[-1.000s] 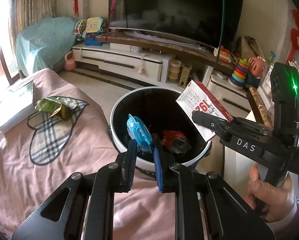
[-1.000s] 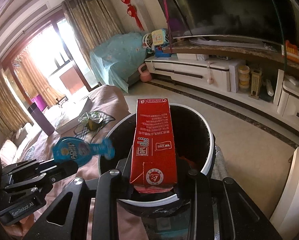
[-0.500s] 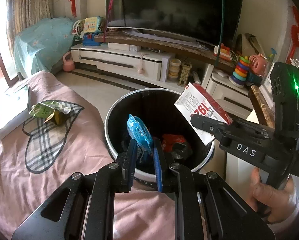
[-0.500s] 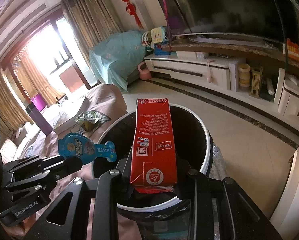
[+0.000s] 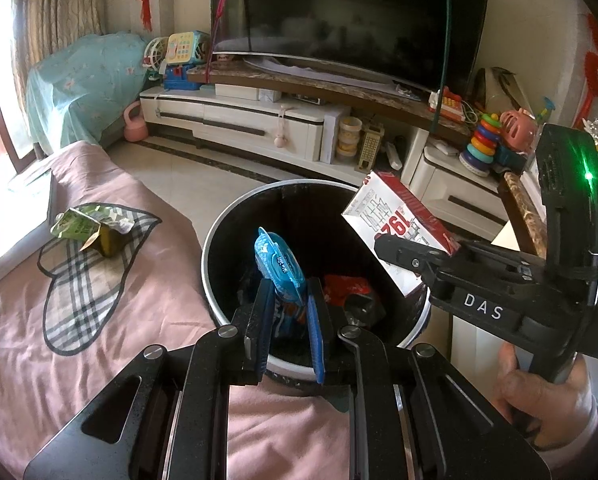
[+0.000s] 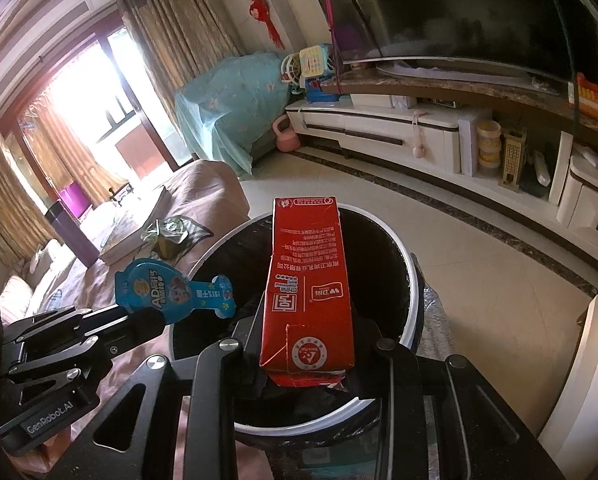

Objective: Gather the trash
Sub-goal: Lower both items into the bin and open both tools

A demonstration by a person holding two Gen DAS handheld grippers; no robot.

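The left gripper [image 5: 287, 320] is clamped on a flat, glossy blue plastic snack packet [image 5: 277, 266], and the right gripper [image 6: 307, 344] pinches the crushed base of a tall red cardboard carton [image 6: 309, 284]; both are poised above the mouth of the round, white-rimmed black bin [image 5: 215, 300]. This looks like the drop-off step, so next each pair of jaws need only part. A crumpled green foil wrapper [image 5: 85, 230] waits on the soft pink cover [image 5: 151, 304], seemingly one more piece to collect.
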